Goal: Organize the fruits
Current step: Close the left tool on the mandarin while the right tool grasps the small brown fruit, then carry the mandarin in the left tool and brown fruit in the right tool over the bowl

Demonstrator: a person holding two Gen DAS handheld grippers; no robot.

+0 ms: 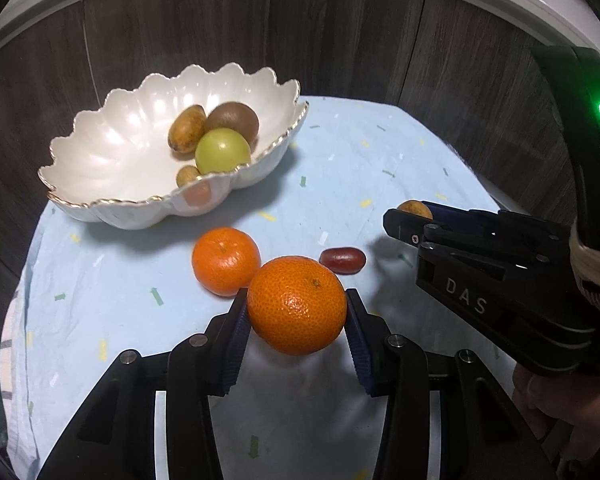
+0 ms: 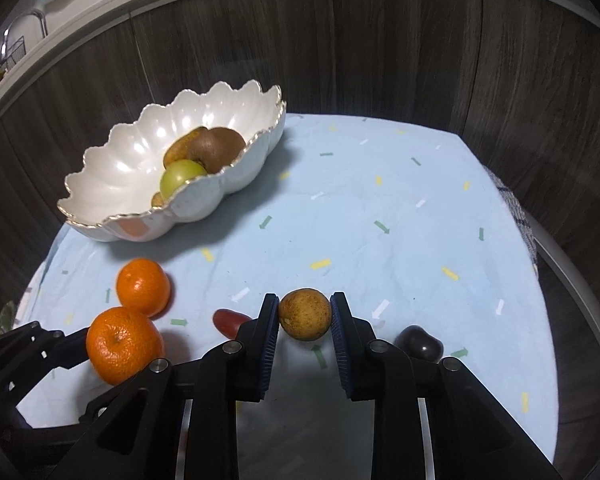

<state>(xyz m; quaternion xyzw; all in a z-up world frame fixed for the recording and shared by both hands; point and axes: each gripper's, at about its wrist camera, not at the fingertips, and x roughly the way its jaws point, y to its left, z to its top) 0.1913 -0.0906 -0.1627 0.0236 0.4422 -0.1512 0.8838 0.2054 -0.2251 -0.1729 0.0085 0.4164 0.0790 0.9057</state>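
Observation:
My left gripper (image 1: pixel 297 308) is shut on a large orange (image 1: pixel 297 305), which also shows in the right wrist view (image 2: pixel 123 345). A second orange (image 1: pixel 225 260) lies just behind it on the cloth. My right gripper (image 2: pixel 305 316) is shut on a small brown round fruit (image 2: pixel 305 313), whose top shows in the left wrist view (image 1: pixel 415 208). A white scalloped bowl (image 1: pixel 112 160) at the back left holds a kiwi (image 1: pixel 233 120), a green fruit (image 1: pixel 222 151) and brown fruits. A red date (image 1: pixel 342 260) lies between the grippers.
A dark plum-like fruit (image 2: pixel 419 344) lies right of my right gripper. The light blue cloth (image 2: pixel 400 208) covers a round table. Dark wood panels stand behind the table, close to the bowl.

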